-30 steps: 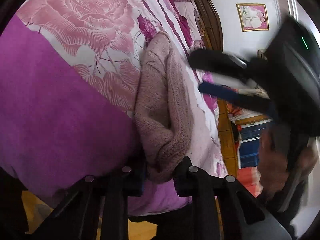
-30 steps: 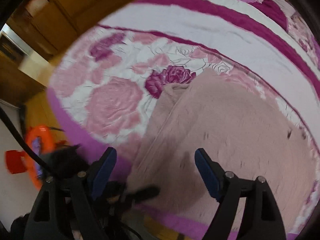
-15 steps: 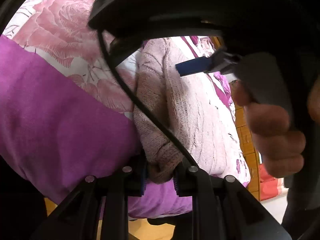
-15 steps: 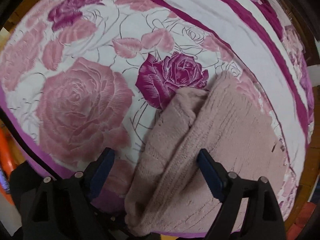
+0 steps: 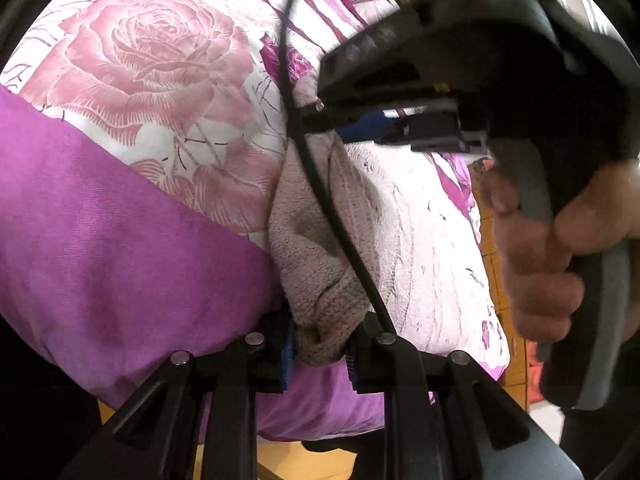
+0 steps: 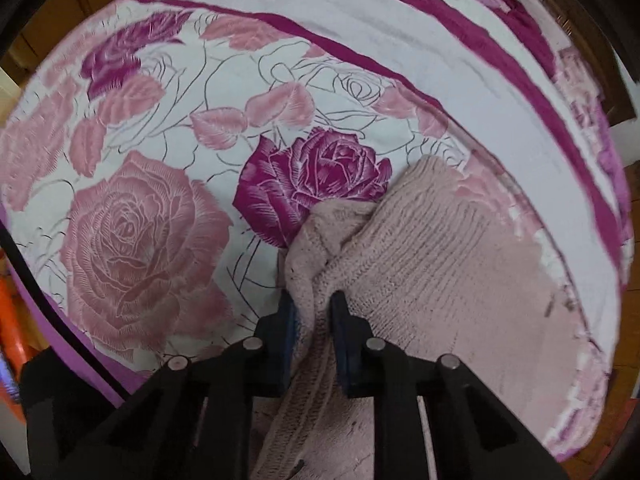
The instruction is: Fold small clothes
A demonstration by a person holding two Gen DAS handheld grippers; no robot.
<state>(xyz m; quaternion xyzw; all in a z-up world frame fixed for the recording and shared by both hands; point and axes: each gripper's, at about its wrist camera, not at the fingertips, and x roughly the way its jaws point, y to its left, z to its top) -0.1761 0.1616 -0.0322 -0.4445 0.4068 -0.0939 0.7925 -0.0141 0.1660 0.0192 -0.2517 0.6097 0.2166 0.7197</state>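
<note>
A pale pink knitted garment (image 6: pixel 432 264) lies on the rose-patterned bed cover (image 6: pixel 148 236), near the bed's purple edge. My left gripper (image 5: pixel 318 344) is shut on the garment's near corner (image 5: pixel 320 300) at the bed edge. My right gripper (image 6: pixel 314 312) is shut on a bunched fold of the garment's left edge, beside a dark magenta rose. In the left wrist view the right gripper (image 5: pixel 348 120) reaches in from the right over the garment, held by a hand (image 5: pixel 540 256), its cable (image 5: pixel 320 184) crossing the cloth.
The bed cover (image 5: pixel 140 80) spreads left and far, with a purple band (image 5: pixel 100 240) along its near edge. Wooden floor (image 5: pixel 490 240) shows beyond the bed's right side. An orange object (image 6: pixel 12 320) sits low at the left of the right wrist view.
My right gripper has moved down onto the garment's left edge and closed on it; it was open above the cloth before. My left gripper stays shut on the near corner.
</note>
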